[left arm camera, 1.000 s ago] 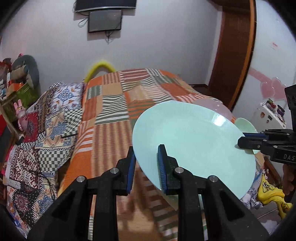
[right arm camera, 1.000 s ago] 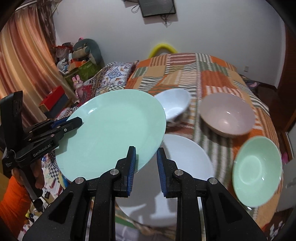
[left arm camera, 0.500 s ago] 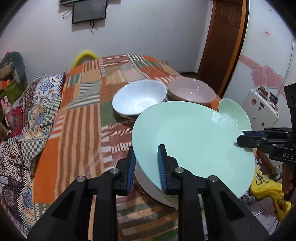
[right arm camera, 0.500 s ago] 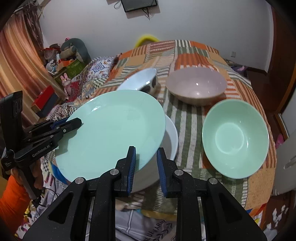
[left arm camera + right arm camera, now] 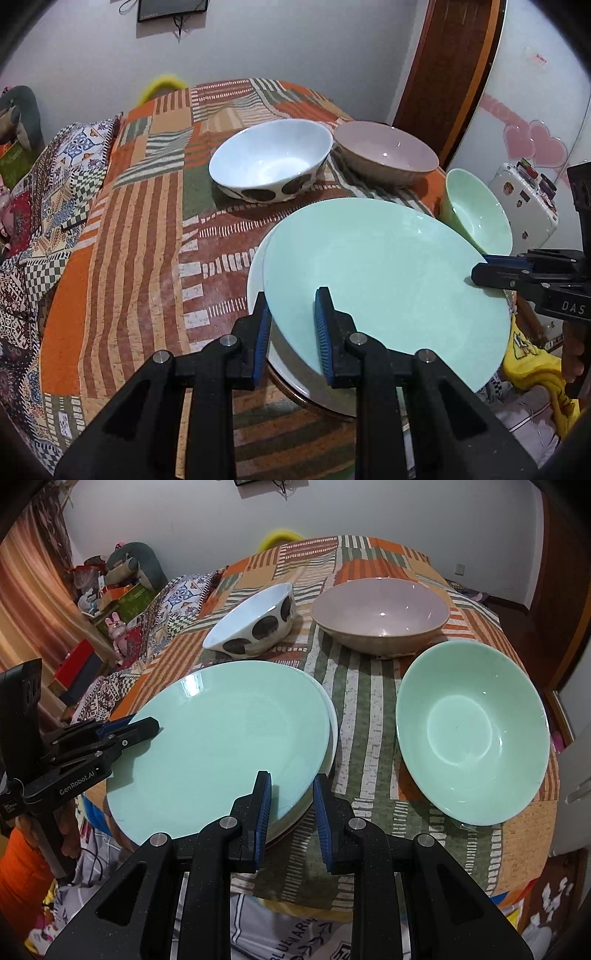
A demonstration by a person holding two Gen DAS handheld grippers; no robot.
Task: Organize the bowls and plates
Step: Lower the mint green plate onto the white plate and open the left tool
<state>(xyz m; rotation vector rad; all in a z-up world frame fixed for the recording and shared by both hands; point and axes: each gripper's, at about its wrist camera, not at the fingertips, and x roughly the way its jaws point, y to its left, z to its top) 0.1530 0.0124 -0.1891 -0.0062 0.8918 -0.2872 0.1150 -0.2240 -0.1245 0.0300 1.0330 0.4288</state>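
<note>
Both grippers, left [image 5: 291, 325] and right [image 5: 291, 801], clamp opposite rims of the green plate [image 5: 221, 738], held just over the white plate [image 5: 331, 731] (contact unclear). Stacking step; next calls for level lowering, then letting go.

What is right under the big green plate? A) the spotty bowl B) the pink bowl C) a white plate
C: a white plate's rim peeks out from beneath the green plate, while both of those bowls sit farther back.
</note>
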